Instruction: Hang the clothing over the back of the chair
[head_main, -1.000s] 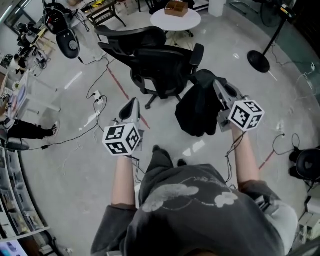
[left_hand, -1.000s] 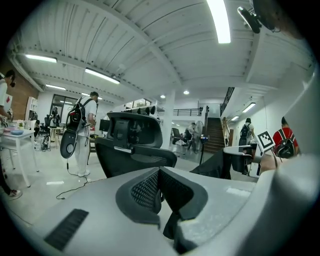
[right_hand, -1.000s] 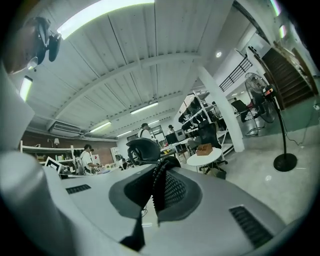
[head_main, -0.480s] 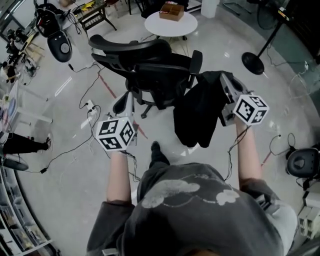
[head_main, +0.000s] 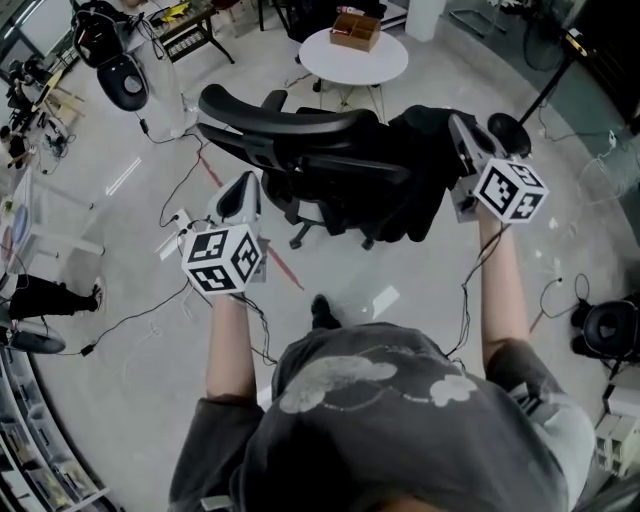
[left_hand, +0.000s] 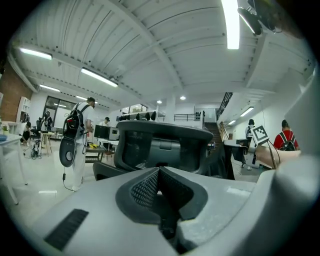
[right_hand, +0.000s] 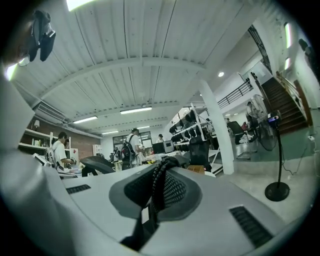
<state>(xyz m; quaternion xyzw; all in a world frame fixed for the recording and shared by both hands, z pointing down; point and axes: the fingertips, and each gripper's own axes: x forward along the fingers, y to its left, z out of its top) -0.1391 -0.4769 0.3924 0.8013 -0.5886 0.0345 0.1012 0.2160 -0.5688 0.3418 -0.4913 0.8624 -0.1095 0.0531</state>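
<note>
Up close, the right gripper (right_hand: 159, 172) has its two mesh-textured black pads pressed together on a rope-like, knitted strand of the clothing (right_hand: 156, 186). In the head view that gripper (head_main: 459, 126) holds one soft, matte black garment (head_main: 412, 192), which hangs in loose folds beside the right end of the chair's curved back. Whether the cloth already touches the frame cannot be told.

The left gripper (left_hand: 159, 175) has its pads shut against each other in a narrow V, with nothing between them. In the head view it (head_main: 243, 186) is near the left end of the chair (head_main: 290, 125). The chair is a single black office chair with a moulded plastic frame, a curved top bar and a dark, see-through panel in its back (left_hand: 160, 147).

Two marker cubes are in view, one per gripper, white with black square patterns: left (head_main: 222, 262) and right (head_main: 510, 190). Beyond the chair stands one round white table (head_main: 385, 62) with one brown box (head_main: 354, 27) on it. The floor (head_main: 420, 290) is pale, smooth and glossy.
</note>
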